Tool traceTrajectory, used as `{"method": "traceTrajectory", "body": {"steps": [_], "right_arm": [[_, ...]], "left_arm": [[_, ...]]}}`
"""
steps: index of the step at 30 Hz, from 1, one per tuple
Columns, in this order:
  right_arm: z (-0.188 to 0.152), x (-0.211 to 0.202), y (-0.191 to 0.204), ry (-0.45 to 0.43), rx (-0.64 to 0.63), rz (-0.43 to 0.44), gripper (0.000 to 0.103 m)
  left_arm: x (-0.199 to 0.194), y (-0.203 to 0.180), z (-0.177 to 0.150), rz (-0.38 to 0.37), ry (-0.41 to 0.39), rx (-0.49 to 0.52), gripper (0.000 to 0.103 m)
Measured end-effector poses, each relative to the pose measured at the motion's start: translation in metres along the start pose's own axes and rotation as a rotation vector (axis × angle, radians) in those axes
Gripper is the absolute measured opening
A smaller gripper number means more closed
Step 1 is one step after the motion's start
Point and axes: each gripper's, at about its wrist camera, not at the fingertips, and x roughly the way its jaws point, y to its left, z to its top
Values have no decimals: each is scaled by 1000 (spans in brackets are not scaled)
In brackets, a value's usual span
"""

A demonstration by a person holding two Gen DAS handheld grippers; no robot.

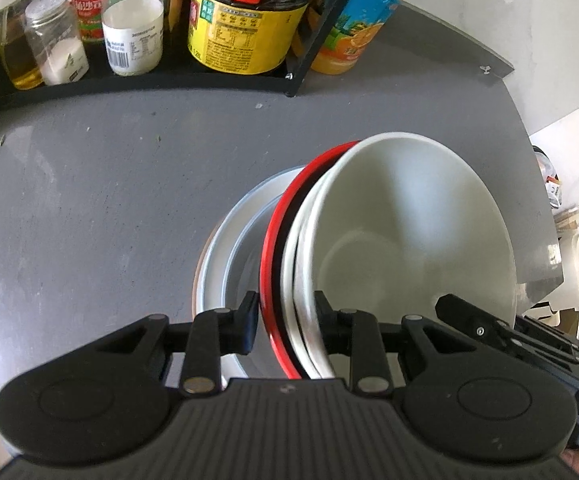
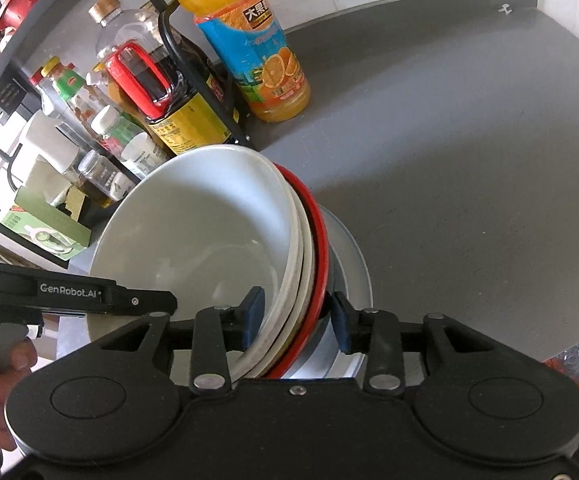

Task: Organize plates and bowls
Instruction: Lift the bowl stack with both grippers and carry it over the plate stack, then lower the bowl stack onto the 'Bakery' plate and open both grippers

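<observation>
While tilted over grey countertop (image 1: pixel 89 200), nested bowl stack (image 1: pixel 401 232) on grey-rimmed plate (image 1: pixel 225 248); left gripper (image 1: pixel 285 312) clamped across stack rims.
Right wrist: right gripper (image 2: pixel 297 322) straddling stack's rims, grip unclear; orange juice bottle (image 2: pixel 261 60) behind.

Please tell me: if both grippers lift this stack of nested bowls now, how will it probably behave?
The stack of bowls looks glazed and rigid, so probably heavy and slippery. The left gripper and right gripper each straddle several rims, so the top white bowl might slide against the red-rimmed bowl. It already leans over the gray-rimmed plate, so tipping seems possible.
</observation>
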Motion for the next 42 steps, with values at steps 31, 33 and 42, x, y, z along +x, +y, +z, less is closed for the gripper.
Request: {"method": "traceTrajectory", "body": {"steps": [31,33,42], "right_arm": [[-17,-66,-17,-231,63,-140,85],[-22,-73,-17,-253,82,-174,85],[-47,-112,-22,-373,143,-253,98]], "left_arm": [[-53,-44,-5,33,-220,209,69],[-54,-43,-8,18,-223,225,70],[-81,-45,-21,-2,-309,243,89]]}}
